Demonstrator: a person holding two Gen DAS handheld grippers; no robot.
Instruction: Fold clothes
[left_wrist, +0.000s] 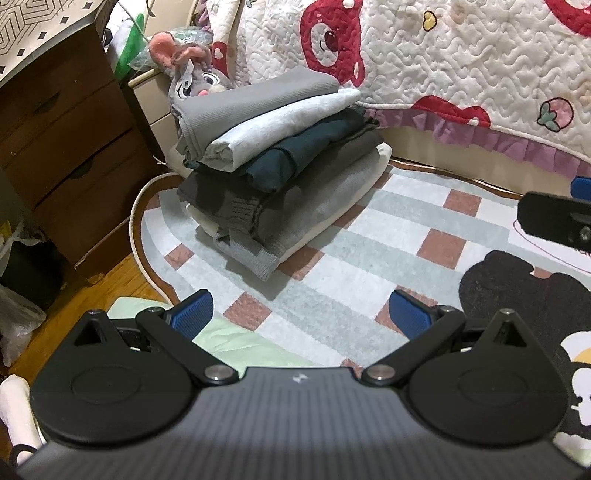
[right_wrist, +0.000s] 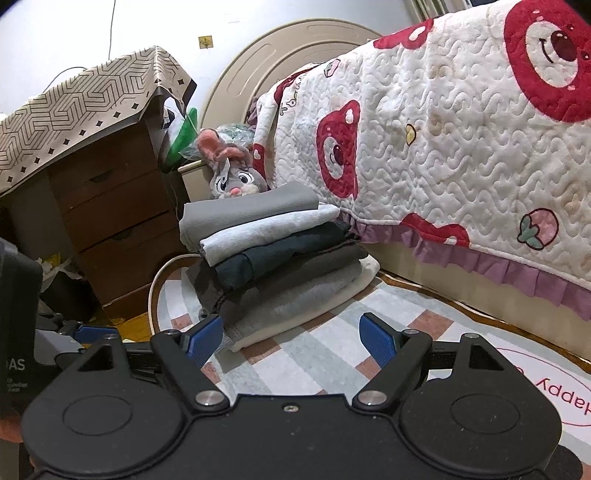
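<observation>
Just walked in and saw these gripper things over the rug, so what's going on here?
Someone is folding clothes with a handheld gripper in each hand. Right now the left gripper and right gripper are both open and empty, held over the checked rug. A stack of folded clothes sits on the rug beside the bed, with a grey piece on top. A plush rabbit sits behind the stack.

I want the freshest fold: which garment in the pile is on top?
The mid-grey ribbed garment, topmost on the stack; the pale grey one lies directly beneath it.
</observation>
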